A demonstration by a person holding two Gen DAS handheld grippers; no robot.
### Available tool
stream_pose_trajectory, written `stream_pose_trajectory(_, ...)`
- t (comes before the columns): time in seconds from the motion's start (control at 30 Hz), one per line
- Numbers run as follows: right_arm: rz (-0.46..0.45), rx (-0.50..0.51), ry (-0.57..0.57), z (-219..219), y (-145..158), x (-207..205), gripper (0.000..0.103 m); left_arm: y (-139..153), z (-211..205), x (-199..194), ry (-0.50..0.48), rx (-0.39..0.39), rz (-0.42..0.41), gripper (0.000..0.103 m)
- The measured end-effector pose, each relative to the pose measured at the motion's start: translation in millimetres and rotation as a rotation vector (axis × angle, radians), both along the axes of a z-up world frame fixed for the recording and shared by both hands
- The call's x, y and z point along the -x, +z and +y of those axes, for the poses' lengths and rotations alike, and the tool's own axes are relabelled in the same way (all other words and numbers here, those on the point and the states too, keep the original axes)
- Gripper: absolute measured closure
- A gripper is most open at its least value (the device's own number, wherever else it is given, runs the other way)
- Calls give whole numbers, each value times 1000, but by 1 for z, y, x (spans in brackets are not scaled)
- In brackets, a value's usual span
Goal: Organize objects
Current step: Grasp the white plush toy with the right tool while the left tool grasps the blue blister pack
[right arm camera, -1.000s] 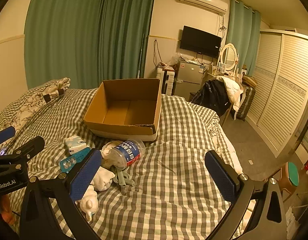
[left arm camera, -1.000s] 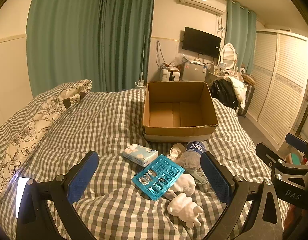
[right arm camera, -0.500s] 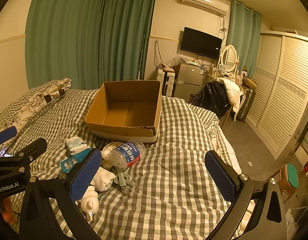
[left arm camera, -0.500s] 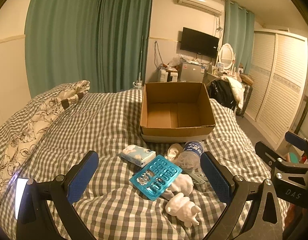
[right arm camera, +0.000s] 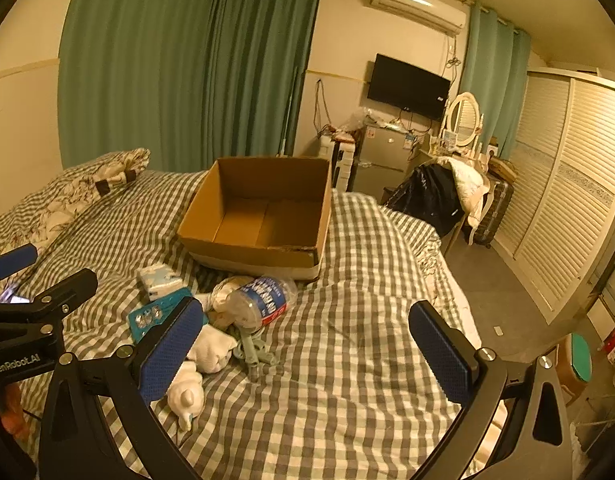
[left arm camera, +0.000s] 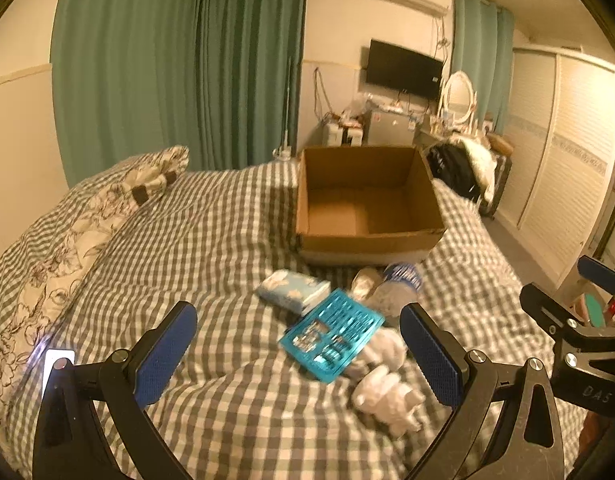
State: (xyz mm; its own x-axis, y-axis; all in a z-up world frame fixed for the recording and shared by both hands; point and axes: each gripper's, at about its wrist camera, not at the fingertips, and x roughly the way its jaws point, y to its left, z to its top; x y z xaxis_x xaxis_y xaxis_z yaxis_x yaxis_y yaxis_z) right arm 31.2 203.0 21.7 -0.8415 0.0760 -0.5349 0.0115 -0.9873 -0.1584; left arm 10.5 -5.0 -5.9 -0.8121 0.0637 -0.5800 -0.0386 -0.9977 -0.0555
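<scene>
An open brown cardboard box (left arm camera: 369, 208) sits on the grey-and-white checked bed (left arm camera: 211, 248), its mouth facing up and nothing visible inside, which makes it the likely destination for the loose items. Those items lie in a small heap just in front of the box's near wall: a pale blue-and-white tissue packet (left arm camera: 293, 289), a flat turquoise plastic blister tray (left arm camera: 332, 334) resting partly over a white plush toy (left arm camera: 387, 394), and a clear plastic bottle with a blue label (right arm camera: 263, 300) lying on its side, its label end toward the box. A grey-green plastic clip-like piece (right arm camera: 253, 354) lies beside the bottle; what it is I cannot tell.

The left hand-held gripper (left arm camera: 299, 352) hovers above the bed with its blue-padded jaws spread wide and nothing between them; the tray sits in line with the gap, so it is probably lined up for a first pick. The right hand-held gripper (right arm camera: 307, 344) is likewise wide open and empty, held over bare bedding to the right of the heap, apparently waiting its turn. A glowing phone (left arm camera: 53, 364) lies at the left edge of the bed.
</scene>
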Motion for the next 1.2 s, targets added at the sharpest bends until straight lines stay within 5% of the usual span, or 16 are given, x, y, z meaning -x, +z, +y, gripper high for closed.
stream_pose_trajectory(0.33, -229, -17, 126, -43, -72, 30, 1, -39, -29, 18, 64, 22, -113, 0)
stream_pose_trajectory(0.53, -387, 0, 218, -64, -121, 43, 14, -57, -37, 28, 75, 27, -157, 0)
stream_pose_trajectory(0.67, -468, 19, 265, -72, -144, 48, 31, -65, -37, 32, 71, 27, -181, 0)
stream_pose_trajectory(0.77, -508, 24, 304, -78, -152, 50, 57, -69, -35, 32, 64, 28, -194, 0)
stream_pose_trajectory(1.2, -289, 39, 229, -24, -71, 30, 62, -71, 6, 60, -95, 121, -230, 0)
